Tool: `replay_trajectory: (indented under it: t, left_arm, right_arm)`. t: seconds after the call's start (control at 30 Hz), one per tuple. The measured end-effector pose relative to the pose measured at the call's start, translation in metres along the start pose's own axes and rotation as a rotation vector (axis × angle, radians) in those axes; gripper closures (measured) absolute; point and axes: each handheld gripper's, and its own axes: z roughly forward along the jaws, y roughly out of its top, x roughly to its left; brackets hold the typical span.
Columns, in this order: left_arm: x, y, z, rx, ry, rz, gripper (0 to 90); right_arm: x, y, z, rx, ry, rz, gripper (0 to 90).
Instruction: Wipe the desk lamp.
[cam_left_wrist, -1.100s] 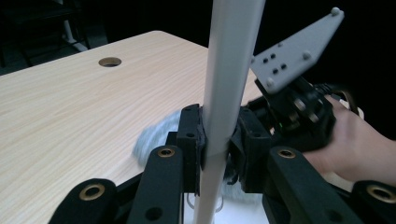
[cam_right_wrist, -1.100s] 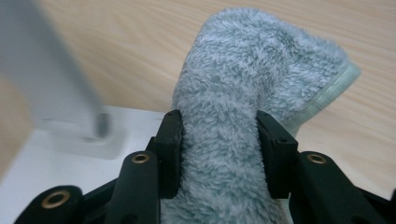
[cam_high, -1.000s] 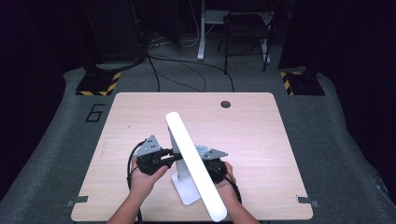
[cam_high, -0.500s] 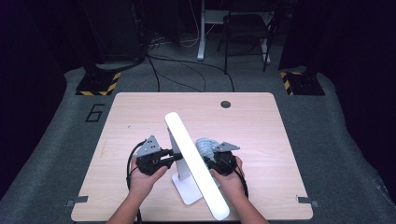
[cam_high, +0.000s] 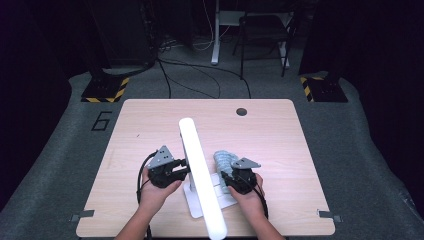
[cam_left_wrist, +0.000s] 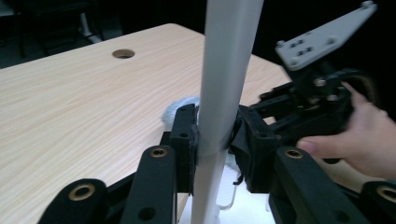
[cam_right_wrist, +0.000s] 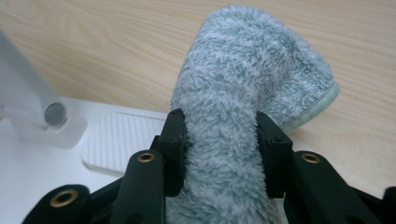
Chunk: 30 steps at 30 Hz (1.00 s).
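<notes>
Now your left gripper (cam_left_wrist: 217, 144) pinches the white lamp's (cam_high: 200, 170) slim stem; your right gripper (cam_right_wrist: 219, 140) clamps a fluffy pale-green cloth (cam_right_wrist: 247, 93) beside its ribbed base (cam_right_wrist: 116, 140).

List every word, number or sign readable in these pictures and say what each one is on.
"6": a large dark numeral on the grey floor mat, left of the table in the high view.
No lettering shows on the white lamp, the fluffy cloth or either gripper.
</notes>
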Motion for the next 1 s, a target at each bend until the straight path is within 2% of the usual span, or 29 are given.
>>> replay_trajectory:
  t: [0.03,0.1,0.13,0.17,0.2,0.23,0.33,0.43,0.47,0.5,0.53,0.6,0.63,0.7,0.77,0.8,0.87,0.9,0.93,1.0]
  left_arm:
    - [0.0,0.001,0.001,0.01,0.01,0.003,68.2]
    - [0.0,0.001,0.001,0.01,0.007,0.002,67.8]
    - [0.001,0.001,0.0,0.019,-0.008,0.001,67.5]
    - [0.002,0.001,0.001,0.008,-0.011,-0.008,67.2]
    - [0.004,0.0,0.001,0.005,-0.027,-0.023,67.0]
    - [0.006,-0.001,0.0,-0.002,-0.043,-0.033,67.0]
    - [0.007,-0.002,0.0,-0.01,-0.055,-0.047,67.0]
    - [0.007,-0.001,-0.001,-0.006,-0.045,-0.016,67.1]
    - [0.006,-0.001,0.0,-0.007,-0.046,-0.017,67.1]
    - [0.006,0.0,0.0,0.008,-0.039,0.002,67.1]
    - [0.006,0.0,0.0,0.008,-0.039,0.002,67.0]
    - [0.004,0.001,0.0,0.038,-0.024,0.033,66.5]
    - [0.004,0.0,0.001,0.029,-0.013,0.035,65.9]
    - [0.004,0.0,0.001,0.028,-0.005,0.029,62.9]
    - [0.005,0.0,0.001,0.025,-0.02,0.023,62.9]
    - [0.004,-0.001,0.002,0.01,-0.015,0.008,62.9]
    - [0.005,-0.001,0.002,0.011,-0.016,0.013,63.2]
    - [0.004,-0.001,0.003,0.006,-0.021,-0.003,63.2]
    - [0.004,-0.001,0.004,0.007,-0.017,0.004,63.8]
    - [0.004,-0.002,0.005,0.005,-0.014,-0.006,64.9]
  right_arm:
    - [0.002,-0.003,-0.004,-0.005,0.001,0.013,61.5]
    - [0.001,-0.004,-0.005,0.003,0.007,0.004,61.5]
    - [0.002,-0.005,-0.007,0.004,0.01,0.008,61.5]
    - [0.003,-0.006,-0.008,0.007,0.013,0.015,61.4]
    - [0.002,-0.006,-0.009,0.011,0.021,0.004,61.2]
    - [0.0,-0.006,-0.011,0.009,0.043,0.01,60.5]
    - [-0.005,-0.005,-0.012,0.009,0.053,0.027,60.2]
    - [-0.014,-0.002,-0.016,0.008,-0.013,0.008,60.1]
    - [-0.016,-0.001,-0.017,0.015,-0.019,0.022,60.1]
    - [-0.022,-0.002,-0.018,0.014,-0.034,0.019,60.1]
    - [-0.022,-0.002,-0.018,0.014,-0.034,0.019,60.1]
    - [-0.025,-0.003,-0.019,0.041,-0.048,0.001,60.0]
    - [-0.025,-0.005,-0.019,0.049,-0.049,0.014,60.0]
    - [-0.027,-0.007,-0.02,0.048,-0.045,0.022,59.9]
    - [-0.028,-0.008,-0.02,0.051,-0.043,0.014,59.9]
    - [-0.029,-0.007,-0.021,0.057,-0.044,0.011,59.9]
    - [-0.029,-0.007,-0.021,0.059,-0.054,0.01,59.8]
    - [-0.029,-0.006,-0.021,0.06,-0.06,-0.002,59.7]
    - [-0.03,-0.006,-0.021,0.062,-0.061,-0.012,59.7]
    - [-0.03,-0.006,-0.021,0.064,-0.06,0.0,59.7]
